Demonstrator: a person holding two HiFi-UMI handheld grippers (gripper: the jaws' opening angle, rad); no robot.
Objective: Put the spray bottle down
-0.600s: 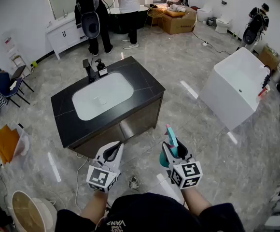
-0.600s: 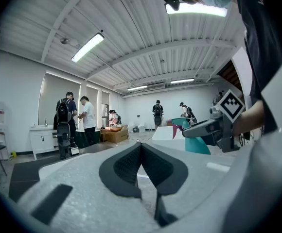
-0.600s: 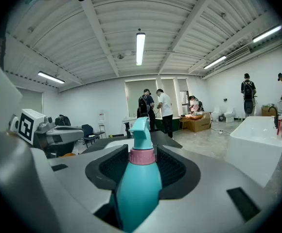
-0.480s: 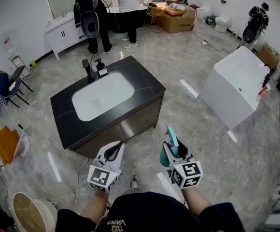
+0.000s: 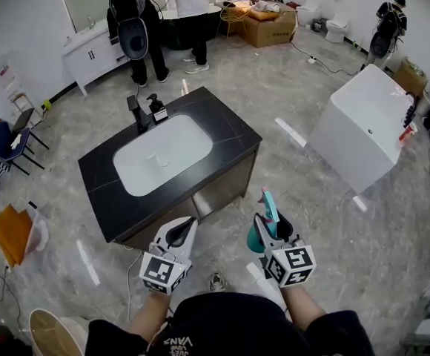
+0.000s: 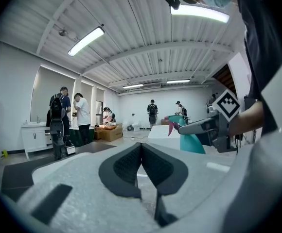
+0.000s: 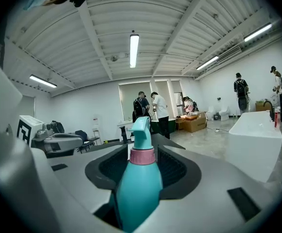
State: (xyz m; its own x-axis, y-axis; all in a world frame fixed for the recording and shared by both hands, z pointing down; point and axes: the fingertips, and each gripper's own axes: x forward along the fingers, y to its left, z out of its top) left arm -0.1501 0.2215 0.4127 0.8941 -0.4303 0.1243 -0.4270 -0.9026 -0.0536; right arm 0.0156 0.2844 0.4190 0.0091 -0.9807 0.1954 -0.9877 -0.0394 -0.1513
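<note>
A teal spray bottle with a pink collar stands upright between the jaws of my right gripper, which is shut on its body. In the head view the spray bottle and right gripper hang in the air just off the near right corner of the black vanity counter. My left gripper is beside it at the left, near the counter's front edge, with its dark pads pressed together and nothing between them. From the left gripper view the bottle shows at the right.
The counter holds a white sink basin, a black faucet and a soap dispenser. A white bathtub stands to the right. People stand at the back by a white cabinet. A blue chair sits left.
The counter has drawn slightly nearer and both grippers sit a little lower in the head view. The right gripper still holds the bottle; the left stays shut.
</note>
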